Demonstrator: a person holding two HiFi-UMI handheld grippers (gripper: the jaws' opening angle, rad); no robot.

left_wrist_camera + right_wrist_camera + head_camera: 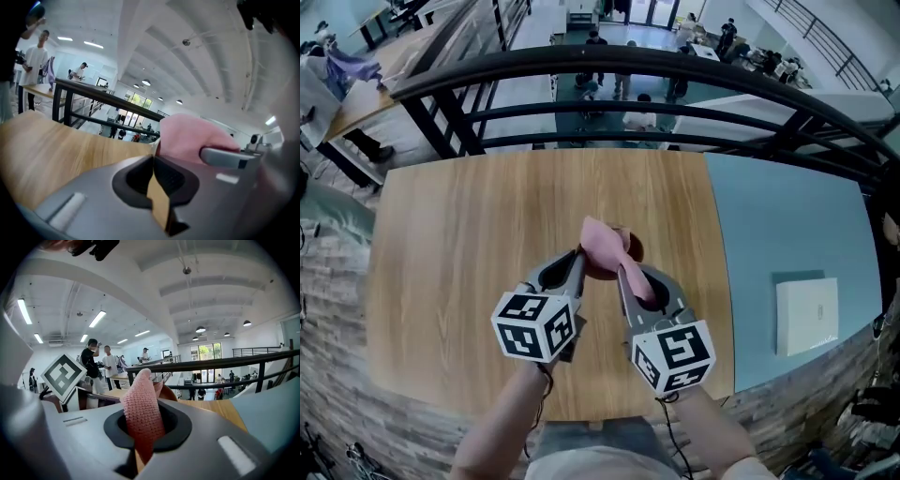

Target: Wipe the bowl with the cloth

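Observation:
Over the wooden table [459,253], both grippers meet at a dark brown bowl [633,249]. A pink cloth [602,242] drapes over it and hides most of it. My left gripper [579,255] comes in from the left with its jaws shut; they seem to pinch the bowl's near rim. In the left gripper view, the cloth [192,136] bulges just past the closed left gripper [153,157]. My right gripper [622,270] is shut on the cloth [140,413], which stands up between its jaws. A sliver of the bowl [168,393] shows behind the cloth.
A white box [807,315] lies on a blue-grey surface [787,216] right of the table. A black railing [675,70] runs along the table's far edge, with a lower floor and people beyond it. The left gripper's marker cube [63,375] shows in the right gripper view.

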